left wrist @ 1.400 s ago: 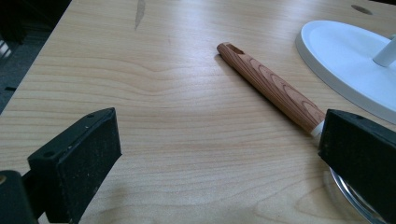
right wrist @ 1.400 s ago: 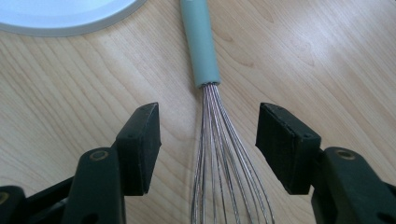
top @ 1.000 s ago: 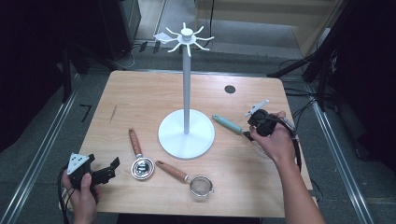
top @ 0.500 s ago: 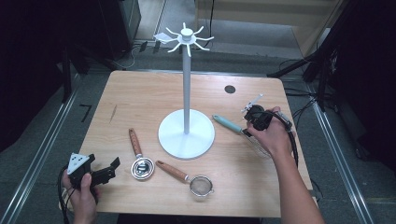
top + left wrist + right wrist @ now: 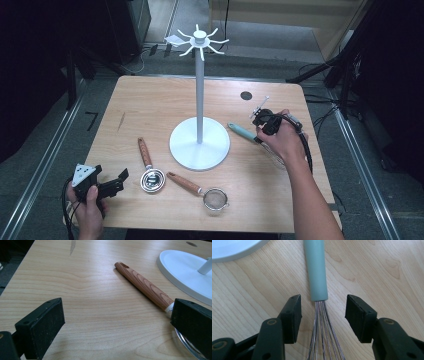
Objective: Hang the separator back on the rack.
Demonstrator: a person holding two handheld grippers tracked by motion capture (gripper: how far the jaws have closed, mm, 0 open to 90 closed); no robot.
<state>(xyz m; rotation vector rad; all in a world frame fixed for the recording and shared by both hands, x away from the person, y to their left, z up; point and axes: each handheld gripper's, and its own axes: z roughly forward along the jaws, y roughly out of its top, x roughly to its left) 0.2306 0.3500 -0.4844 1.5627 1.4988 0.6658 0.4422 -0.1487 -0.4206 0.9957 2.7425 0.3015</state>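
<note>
My right gripper (image 5: 323, 310) sits low over the whisk (image 5: 316, 272), jaws apart on either side of the wires just below the green handle, not touching. The whisk lies on the bench (image 5: 150, 107) beside the white stand (image 5: 200, 145). My left gripper (image 5: 107, 184) rests at the near-left edge, jaws apart, near the wooden-handled ladle (image 5: 143, 286).

The bench (image 5: 150, 110) is pale wood with wavy grain, smooth and a bit dull. The white stand (image 5: 199, 145) looks smooth and matt. The whisk (image 5: 315, 270) at top middle has a smooth green handle, maybe plastic, and thin shiny metal wires. The scoop (image 5: 151, 178) has a striped wood handle and a shiny metal cup. The black claw pads (image 5: 41, 326) look rough and dull.
</note>
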